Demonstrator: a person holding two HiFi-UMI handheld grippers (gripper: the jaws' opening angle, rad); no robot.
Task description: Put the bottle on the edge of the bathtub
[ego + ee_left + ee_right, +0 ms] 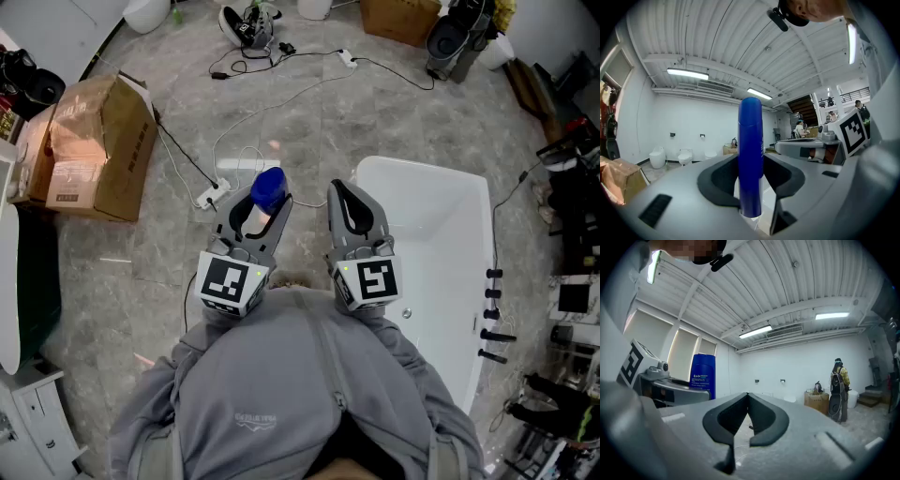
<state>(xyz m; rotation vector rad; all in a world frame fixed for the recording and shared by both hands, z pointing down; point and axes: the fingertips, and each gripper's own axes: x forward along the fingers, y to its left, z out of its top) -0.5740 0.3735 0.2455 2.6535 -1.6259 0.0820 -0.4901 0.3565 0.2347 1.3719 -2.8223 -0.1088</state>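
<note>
Left gripper (257, 216) fingers clenched on the blue bottle (268, 187). It is held upright at frame centre, just left of the white bathtub (412, 168), probably ready for carrying to the rim. Right gripper (346, 208) fingers pressed together, empty, idle alongside.

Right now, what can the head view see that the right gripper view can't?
Only the head view shows the white bathtub and the power strip on the floor. Only the right gripper view shows the ceiling lights and a person with a backpack standing far off. Both show the blue bottle gripped in the left gripper jaws, and the right gripper with its jaws together.
</note>
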